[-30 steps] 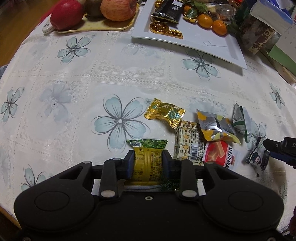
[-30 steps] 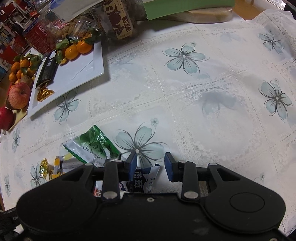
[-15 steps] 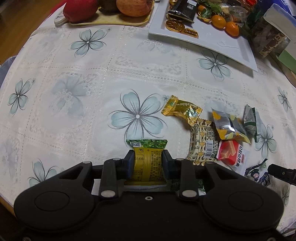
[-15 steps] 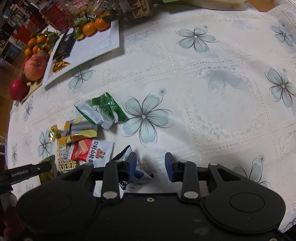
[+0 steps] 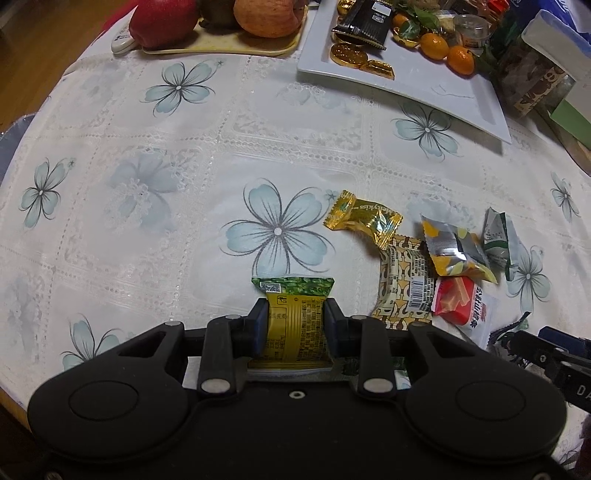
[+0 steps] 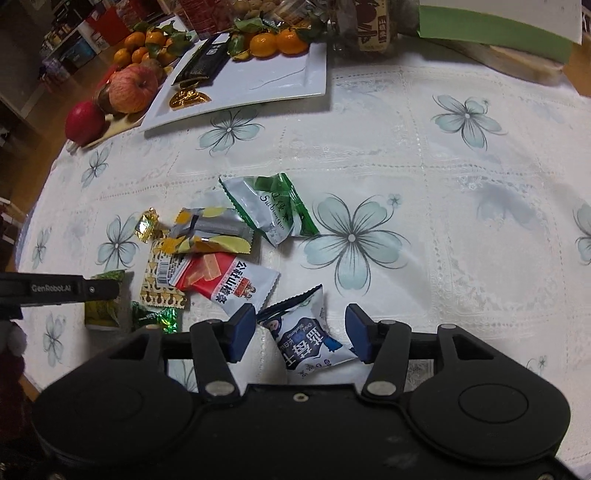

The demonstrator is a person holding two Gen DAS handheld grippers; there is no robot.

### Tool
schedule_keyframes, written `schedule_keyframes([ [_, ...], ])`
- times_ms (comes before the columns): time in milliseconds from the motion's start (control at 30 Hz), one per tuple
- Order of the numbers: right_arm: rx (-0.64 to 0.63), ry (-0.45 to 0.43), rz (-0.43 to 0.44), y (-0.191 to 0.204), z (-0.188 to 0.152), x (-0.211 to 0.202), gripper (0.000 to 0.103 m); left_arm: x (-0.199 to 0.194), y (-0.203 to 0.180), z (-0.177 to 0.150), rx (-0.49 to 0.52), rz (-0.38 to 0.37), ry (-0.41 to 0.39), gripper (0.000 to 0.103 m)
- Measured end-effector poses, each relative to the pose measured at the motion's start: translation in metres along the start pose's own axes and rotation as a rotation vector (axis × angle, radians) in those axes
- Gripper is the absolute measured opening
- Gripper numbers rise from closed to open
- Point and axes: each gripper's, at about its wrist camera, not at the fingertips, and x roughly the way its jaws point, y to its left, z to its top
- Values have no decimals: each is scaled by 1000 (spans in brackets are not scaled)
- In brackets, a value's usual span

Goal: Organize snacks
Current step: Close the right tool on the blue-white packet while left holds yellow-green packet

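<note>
— What's the surface?

— A floral tablecloth on a round table.

— Nearest things?

— The left gripper clamps a yellow-and-green packet between its pads. The right gripper has just been opening; its jaws stand wide with a blue-and-white packet lying loose between them, perhaps brushing one pad, hard to tell.

— Beyond that?

— A loose pile: red-and-white packet, patterned bar, grey-and-yellow packet, gold candy, green-and-white packet.

— Farthest?

— A white plate with mandarins, and apples beside it.
</note>
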Motion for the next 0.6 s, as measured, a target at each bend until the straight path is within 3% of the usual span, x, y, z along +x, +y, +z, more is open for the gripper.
schedule_keyframes([
  [433, -129, 11, -81, 17, -15, 20, 54, -10, 10, -1, -14, -9, -21, 40],
  [567, -159, -11, -122, 20, -19, 18, 34, -13, 11, -6, -7, -11, -29, 40],
  [600, -155, -16, -127, 19, -20, 17, 34, -15, 11, -7, -2, -9, -33, 40],
])
